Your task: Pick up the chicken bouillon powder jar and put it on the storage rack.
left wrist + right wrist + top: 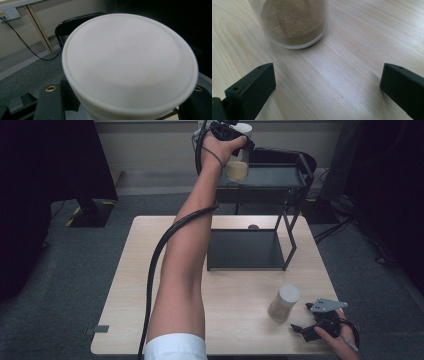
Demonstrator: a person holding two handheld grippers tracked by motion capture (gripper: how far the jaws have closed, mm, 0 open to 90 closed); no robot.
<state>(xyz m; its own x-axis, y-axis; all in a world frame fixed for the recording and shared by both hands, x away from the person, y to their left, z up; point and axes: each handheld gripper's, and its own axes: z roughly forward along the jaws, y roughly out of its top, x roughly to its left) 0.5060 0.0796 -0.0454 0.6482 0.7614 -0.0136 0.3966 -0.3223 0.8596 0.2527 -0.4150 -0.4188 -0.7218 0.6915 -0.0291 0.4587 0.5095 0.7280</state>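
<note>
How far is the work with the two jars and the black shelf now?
Nothing looks finished yet: the shelf's top tier holds no jar set down. In hand: the left tool grips a white-lidded jar over that tier. Left: the second jar stands on the table, the open right tool beside it.

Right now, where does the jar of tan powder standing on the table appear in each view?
High view: the jar of tan powder stands at lower right on the table, just left of the right gripper.
Right gripper view: its lower part sits at upper left, ahead of the open jaws.
Shared landmark: the light wooden tabletop under the jar.
</note>
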